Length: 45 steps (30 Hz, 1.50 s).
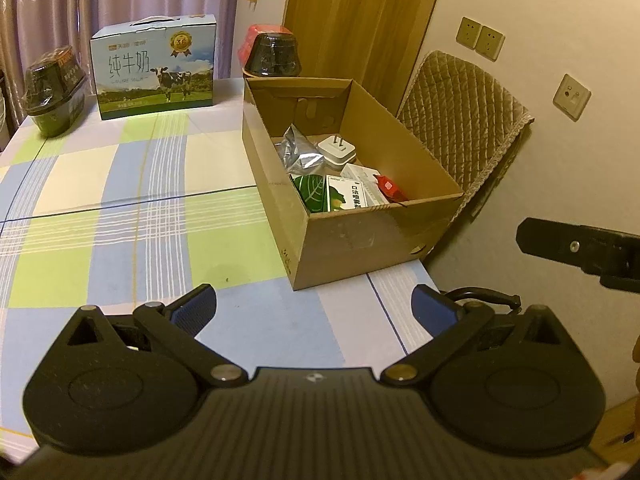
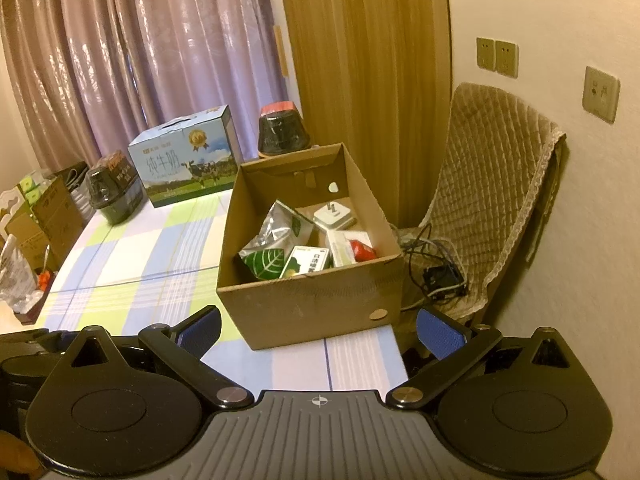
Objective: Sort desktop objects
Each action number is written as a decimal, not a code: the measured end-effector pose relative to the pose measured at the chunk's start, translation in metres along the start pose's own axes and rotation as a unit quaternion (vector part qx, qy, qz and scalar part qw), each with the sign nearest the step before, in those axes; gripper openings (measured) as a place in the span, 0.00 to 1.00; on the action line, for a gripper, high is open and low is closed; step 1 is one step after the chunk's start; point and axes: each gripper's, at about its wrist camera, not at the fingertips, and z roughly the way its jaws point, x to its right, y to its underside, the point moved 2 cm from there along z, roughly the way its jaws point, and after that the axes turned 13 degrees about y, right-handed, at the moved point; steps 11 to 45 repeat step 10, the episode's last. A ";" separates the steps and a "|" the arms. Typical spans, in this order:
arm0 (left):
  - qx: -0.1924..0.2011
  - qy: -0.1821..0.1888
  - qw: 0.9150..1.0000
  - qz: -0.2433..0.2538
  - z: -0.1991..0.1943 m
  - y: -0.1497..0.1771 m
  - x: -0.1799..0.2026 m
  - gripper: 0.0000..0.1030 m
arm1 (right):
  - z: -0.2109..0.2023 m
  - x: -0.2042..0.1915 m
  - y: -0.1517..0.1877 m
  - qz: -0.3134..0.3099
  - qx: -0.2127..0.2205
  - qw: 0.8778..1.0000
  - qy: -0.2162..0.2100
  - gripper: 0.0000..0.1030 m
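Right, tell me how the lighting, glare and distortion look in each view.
Left wrist view: dim, warm yellowish light; fisheye bends the door frame; glare on the silver foil pouch in the cardboard box. Right wrist view: same warm cast; sheen streaks on the curtain; dark vignette at the corners; box contents slightly soft.

One cardboard box [image 1: 360, 236] (six items inside), two dark jars [image 1: 272, 56], one milk carton [image 1: 154, 68]
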 end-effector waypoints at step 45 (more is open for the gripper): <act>-0.004 0.001 1.000 -0.013 0.001 0.002 -0.008 0.99 | 0.002 0.001 0.005 0.000 -0.005 1.000 0.000 0.98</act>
